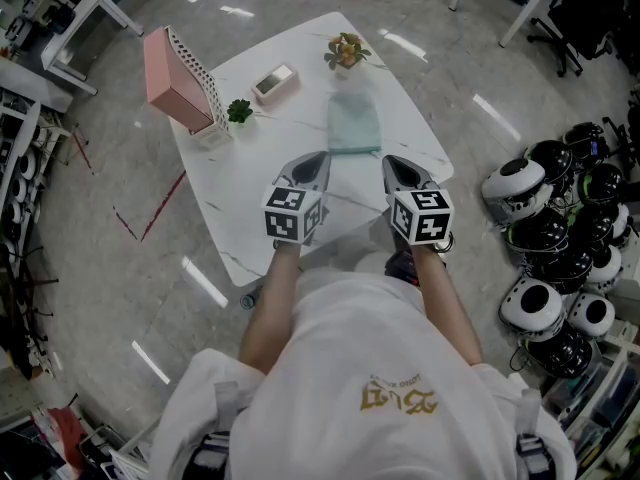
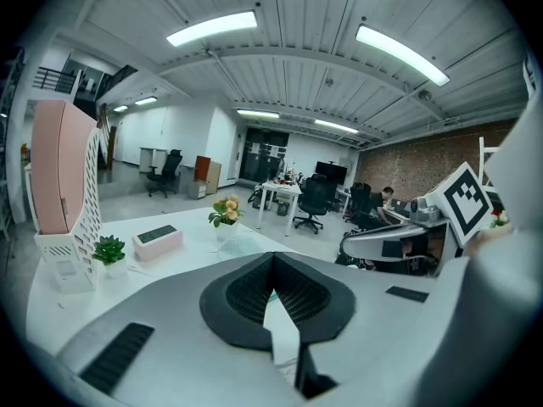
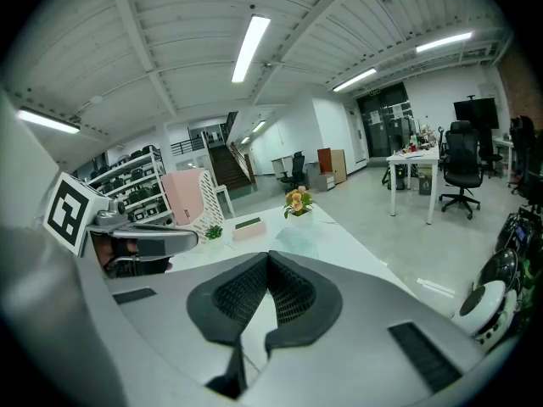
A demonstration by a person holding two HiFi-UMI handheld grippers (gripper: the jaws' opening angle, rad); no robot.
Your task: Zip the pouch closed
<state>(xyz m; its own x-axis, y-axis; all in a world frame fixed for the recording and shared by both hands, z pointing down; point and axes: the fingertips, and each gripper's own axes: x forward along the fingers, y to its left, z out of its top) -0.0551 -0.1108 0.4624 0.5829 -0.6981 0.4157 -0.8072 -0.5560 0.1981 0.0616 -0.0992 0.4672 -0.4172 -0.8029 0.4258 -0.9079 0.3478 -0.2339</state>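
One teal pouch [image 1: 354, 125] on white table [image 1: 240, 193]; gold shirt print [image 1: 400, 398] illegible.

On the white marble table [image 1: 250, 223], a pink file rack [image 1: 178, 83] stands beside a small green plant [image 1: 239, 111]. A pink box [image 1: 275, 82] and potted flowers [image 1: 346, 50] sit farther back. Helmets [image 1: 560, 258] crowd the floor at right.

Open tabletop [image 1: 240, 208] before pouch [image 1: 354, 124] (organizer [image 1: 176, 80] leftward)

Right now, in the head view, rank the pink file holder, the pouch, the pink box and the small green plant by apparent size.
1. pink file holder
2. pouch
3. pink box
4. small green plant
The gaps are plain; no two look alike.
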